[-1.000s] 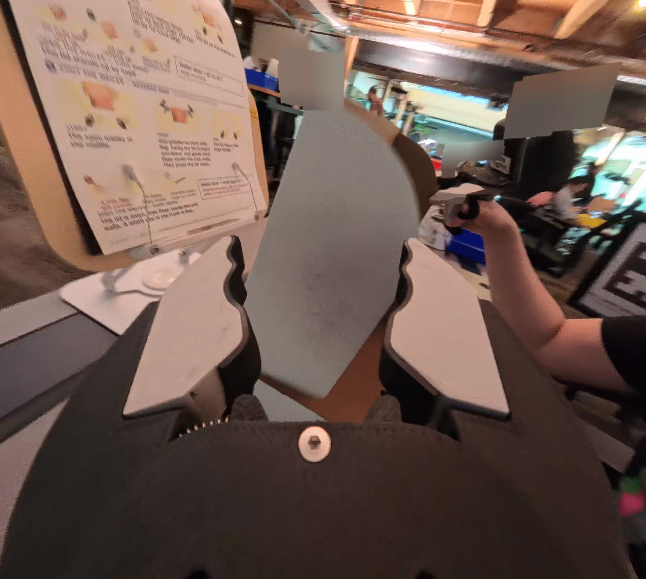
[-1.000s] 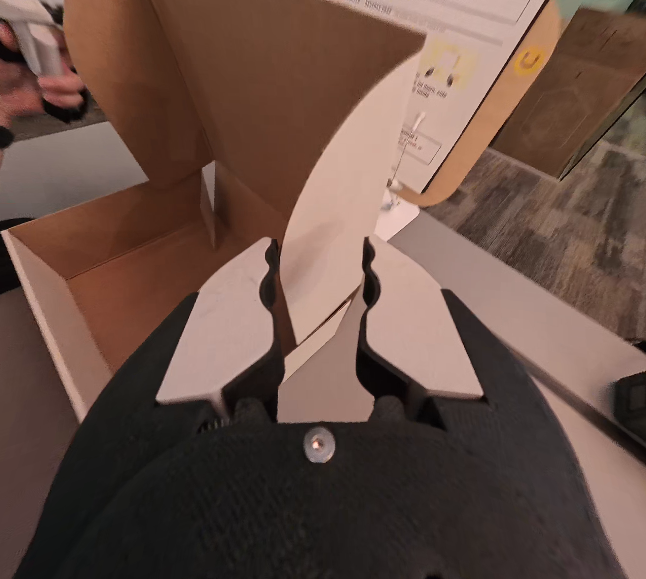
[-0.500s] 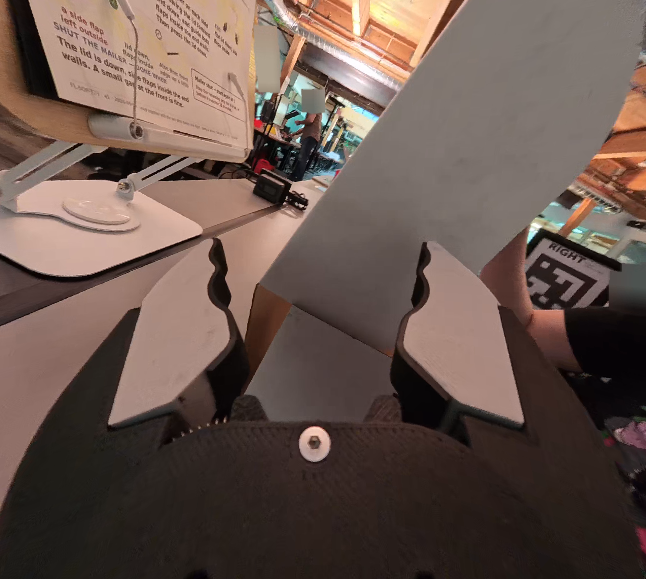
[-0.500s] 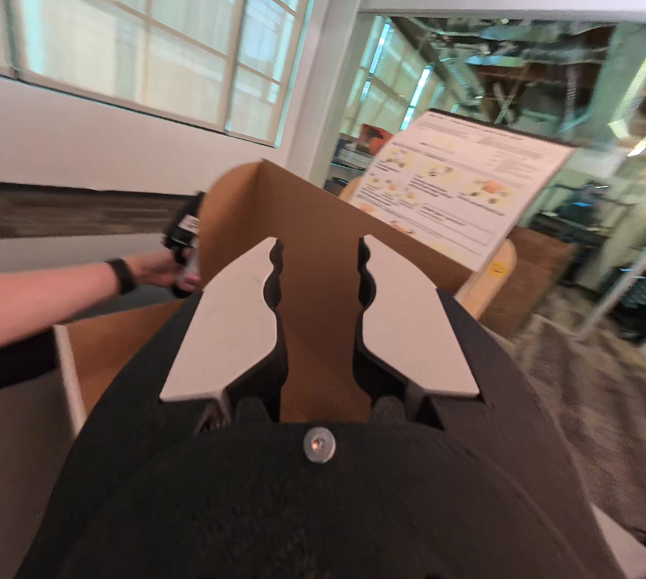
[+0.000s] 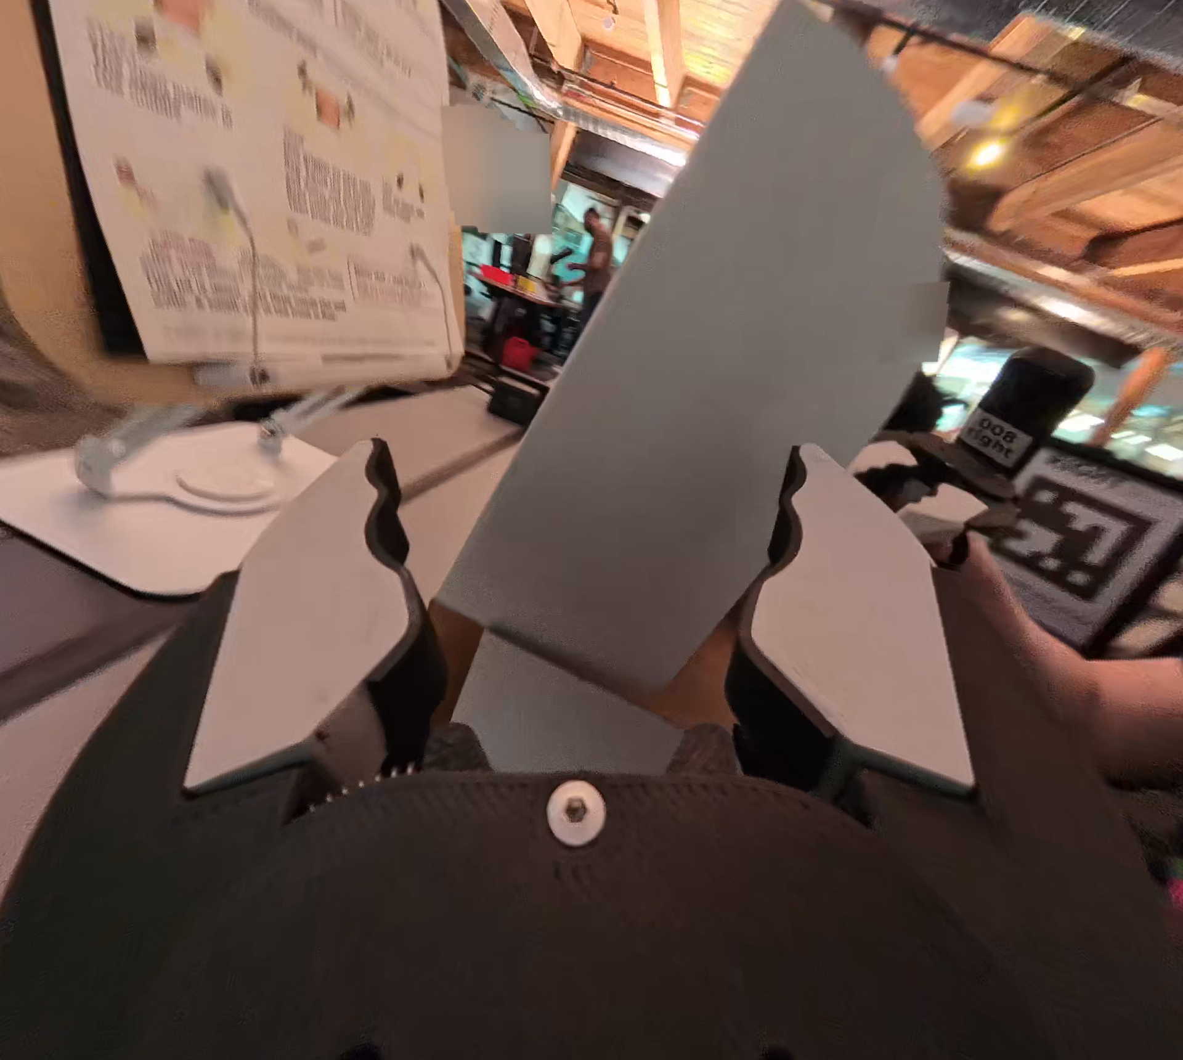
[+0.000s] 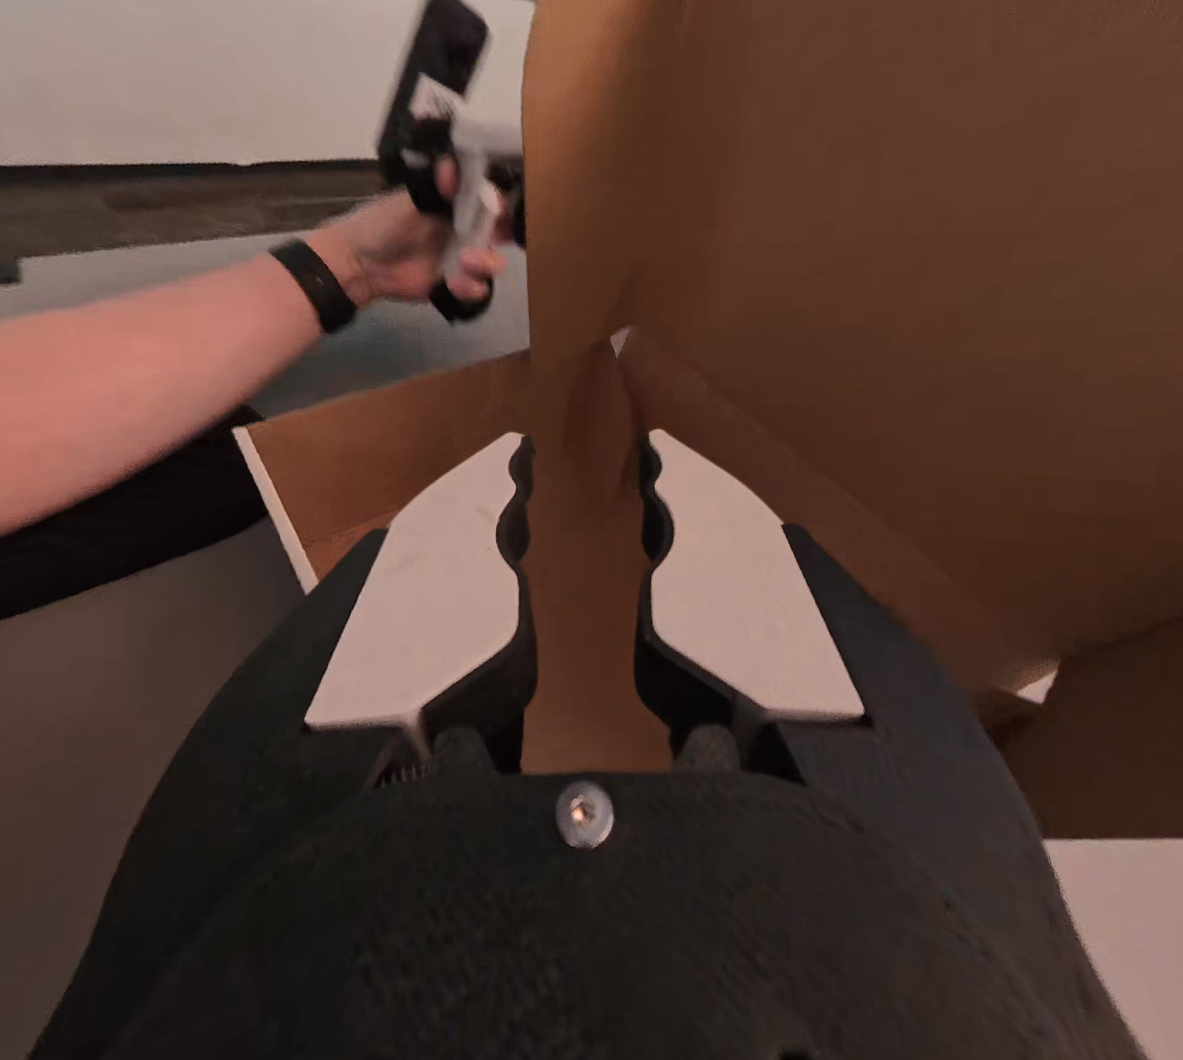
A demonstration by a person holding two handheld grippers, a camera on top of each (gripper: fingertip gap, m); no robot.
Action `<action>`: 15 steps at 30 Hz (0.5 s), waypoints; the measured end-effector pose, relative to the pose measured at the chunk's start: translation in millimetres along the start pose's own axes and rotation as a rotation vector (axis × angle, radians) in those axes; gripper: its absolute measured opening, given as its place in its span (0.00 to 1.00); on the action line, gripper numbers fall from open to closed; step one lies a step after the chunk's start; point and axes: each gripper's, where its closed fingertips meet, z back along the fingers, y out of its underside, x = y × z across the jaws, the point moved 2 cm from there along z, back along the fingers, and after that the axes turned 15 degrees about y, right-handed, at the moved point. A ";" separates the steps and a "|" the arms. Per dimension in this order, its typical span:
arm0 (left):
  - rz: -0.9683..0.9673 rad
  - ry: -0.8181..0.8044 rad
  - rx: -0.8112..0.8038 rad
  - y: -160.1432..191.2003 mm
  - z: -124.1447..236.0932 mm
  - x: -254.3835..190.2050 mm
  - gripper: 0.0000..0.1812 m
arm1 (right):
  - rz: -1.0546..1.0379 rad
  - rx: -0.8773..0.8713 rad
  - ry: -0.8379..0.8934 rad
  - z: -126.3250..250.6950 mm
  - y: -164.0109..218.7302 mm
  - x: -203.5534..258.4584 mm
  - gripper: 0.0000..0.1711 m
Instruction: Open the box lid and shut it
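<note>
Brown cardboard filled most of the right wrist view: the box lid (image 6: 896,197) stood up high over the open box (image 6: 397,472) on the table (image 6: 128,741). Half a second before, the right claw (image 6: 584,478) looked up at a window; now it pointed down into the box, with its fingers a little apart and nothing held. The side flap (image 5: 723,357), pale grey outside, rose between the wide-apart fingers of the left claw (image 5: 586,507), which pinched nothing. That flap had tipped up a bit more since the picture before.

I think the opening was done and the shutting had begun, with each claw by a side flap to guide it inside.

Both views were blurry from moving. The front of the box was cut off, and the lid's top edge ran out of the picture. I could not tell if either claw touched the cardboard. The sign (image 5: 256,133) on its stand at the table's far edge was too smeared to make out.
</note>
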 end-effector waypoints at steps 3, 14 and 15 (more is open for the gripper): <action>-0.169 -0.115 0.026 -33.7 -4.8 -37.0 0.62 | -0.010 0.056 0.006 -3.6 13.6 0.1 0.16; -0.351 -0.494 0.102 -30.0 -37.1 -142.7 0.59 | 0.032 0.091 0.061 -1.5 2.8 -27.9 0.10; -0.357 -0.541 0.094 -24.3 -36.1 -142.1 0.59 | 0.028 0.090 0.065 -3.1 3.8 -29.0 0.10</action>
